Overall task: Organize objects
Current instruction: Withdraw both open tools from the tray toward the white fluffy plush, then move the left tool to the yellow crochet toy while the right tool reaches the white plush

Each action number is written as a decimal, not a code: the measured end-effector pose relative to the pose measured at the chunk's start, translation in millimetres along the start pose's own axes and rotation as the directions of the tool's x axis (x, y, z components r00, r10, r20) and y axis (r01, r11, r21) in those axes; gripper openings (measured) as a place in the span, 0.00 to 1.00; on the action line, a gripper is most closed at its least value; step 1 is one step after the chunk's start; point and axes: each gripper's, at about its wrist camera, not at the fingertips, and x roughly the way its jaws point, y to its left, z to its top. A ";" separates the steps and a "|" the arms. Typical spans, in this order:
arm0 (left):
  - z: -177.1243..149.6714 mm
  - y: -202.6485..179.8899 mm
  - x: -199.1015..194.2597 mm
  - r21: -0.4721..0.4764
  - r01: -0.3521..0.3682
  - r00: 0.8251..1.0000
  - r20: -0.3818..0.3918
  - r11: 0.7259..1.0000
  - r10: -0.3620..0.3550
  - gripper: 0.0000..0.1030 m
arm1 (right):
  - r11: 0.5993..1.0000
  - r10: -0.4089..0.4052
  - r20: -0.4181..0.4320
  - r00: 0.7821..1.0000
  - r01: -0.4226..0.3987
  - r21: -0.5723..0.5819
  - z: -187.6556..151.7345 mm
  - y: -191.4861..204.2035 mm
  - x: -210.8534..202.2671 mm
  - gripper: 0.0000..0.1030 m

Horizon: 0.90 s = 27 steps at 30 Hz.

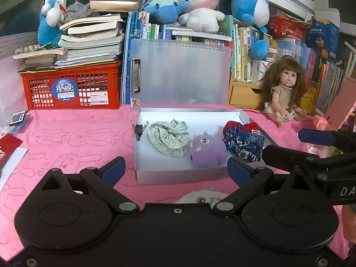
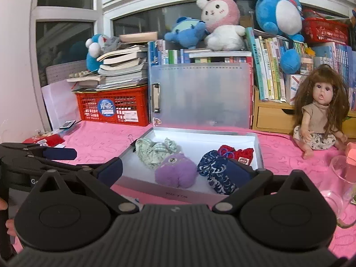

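A white box (image 1: 178,176) stands open on the pink cloth, its frosted lid (image 1: 180,73) upright behind it. In it lie a green checked cloth (image 1: 168,139), a purple one-eyed plush (image 1: 205,153), a blue patterned pouch (image 1: 243,144) and a red knitted pouch (image 1: 231,125). My left gripper (image 1: 176,169) hovers open before the box's near wall with nothing between its pads. My right gripper (image 2: 175,168) is also open and empty, just in front of the box (image 2: 178,194), above the purple plush (image 2: 175,171) and the blue pouch (image 2: 217,173).
A black binder clip (image 1: 139,129) grips the box's left wall. A doll (image 1: 282,89) sits at the right, with a clear glass (image 2: 340,178) near it. A red crate (image 1: 71,86) under books, shelved books and plush toys line the back. A white plush (image 1: 200,197) lies under my left gripper.
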 end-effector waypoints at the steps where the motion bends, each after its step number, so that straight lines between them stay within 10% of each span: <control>1: -1.8 0.9 -2.2 0.001 -0.001 1.000 0.000 1.000 0.001 0.95 | 1.000 0.004 -0.001 1.000 -0.004 -0.005 -1.0 1.9 -1.1 1.00; 27: -67.1 48.8 -25.9 -0.004 -0.079 0.994 -0.080 0.997 0.078 0.98 | 0.989 0.075 -0.139 0.987 -0.091 -0.117 -52.6 45.1 19.6 1.00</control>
